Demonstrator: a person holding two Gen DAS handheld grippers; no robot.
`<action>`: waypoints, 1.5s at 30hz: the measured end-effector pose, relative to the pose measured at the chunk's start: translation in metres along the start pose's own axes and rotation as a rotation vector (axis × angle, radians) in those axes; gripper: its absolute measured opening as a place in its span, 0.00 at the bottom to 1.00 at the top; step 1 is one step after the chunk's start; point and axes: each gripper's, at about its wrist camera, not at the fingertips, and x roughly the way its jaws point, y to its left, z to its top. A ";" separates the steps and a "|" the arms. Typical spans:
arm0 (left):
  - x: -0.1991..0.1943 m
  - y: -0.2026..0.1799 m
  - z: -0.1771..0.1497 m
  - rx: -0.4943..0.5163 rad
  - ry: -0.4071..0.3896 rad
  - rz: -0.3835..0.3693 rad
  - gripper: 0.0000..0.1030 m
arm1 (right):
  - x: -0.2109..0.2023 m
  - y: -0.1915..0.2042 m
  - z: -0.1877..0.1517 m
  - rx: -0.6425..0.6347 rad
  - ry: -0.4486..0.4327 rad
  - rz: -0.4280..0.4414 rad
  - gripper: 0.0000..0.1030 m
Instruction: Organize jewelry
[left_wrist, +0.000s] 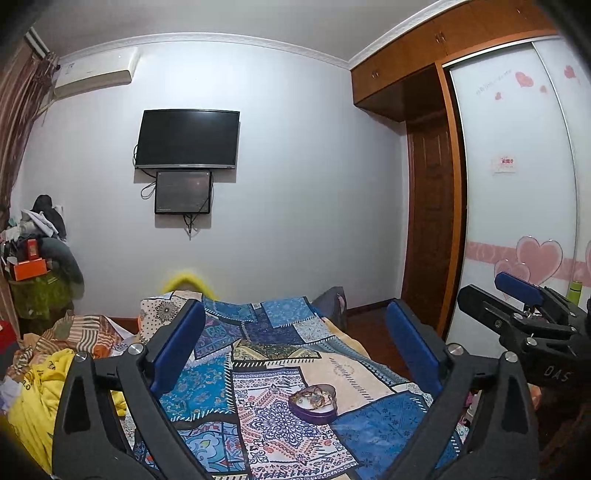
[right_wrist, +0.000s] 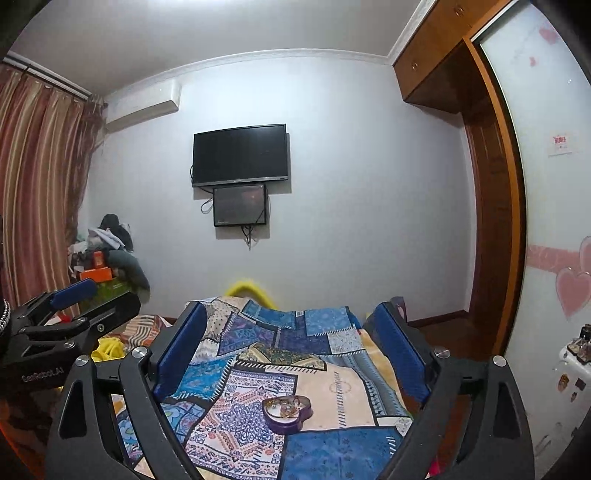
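A purple heart-shaped box (left_wrist: 313, 403) with gold jewelry in it lies open on the patchwork bedspread (left_wrist: 258, 369). It also shows in the right wrist view (right_wrist: 287, 408). My left gripper (left_wrist: 295, 343) is open and empty, raised above the bed, with the box below and between its blue pads (left_wrist: 177, 347). My right gripper (right_wrist: 291, 347) is open and empty, likewise above the box. The right gripper shows at the right edge of the left wrist view (left_wrist: 517, 291), and the left gripper at the left of the right wrist view (right_wrist: 74, 295).
A yellow garment (left_wrist: 40, 398) and striped cloth (left_wrist: 77, 332) lie on the bed's left. Clutter piles (right_wrist: 107, 254) at the far left corner. A TV (left_wrist: 187, 139) hangs on the wall ahead. A wardrobe (left_wrist: 517, 184) stands right, with a small white shelf (right_wrist: 572, 354).
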 end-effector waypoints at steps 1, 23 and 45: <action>-0.001 0.000 -0.001 0.000 0.001 -0.001 0.96 | 0.000 -0.001 0.001 0.003 0.004 0.001 0.88; 0.007 0.001 -0.003 -0.025 0.035 0.008 0.98 | -0.002 -0.004 -0.003 -0.008 0.043 -0.006 0.88; 0.007 0.001 -0.004 -0.013 0.034 0.007 0.98 | 0.000 -0.002 -0.001 -0.002 0.058 -0.002 0.88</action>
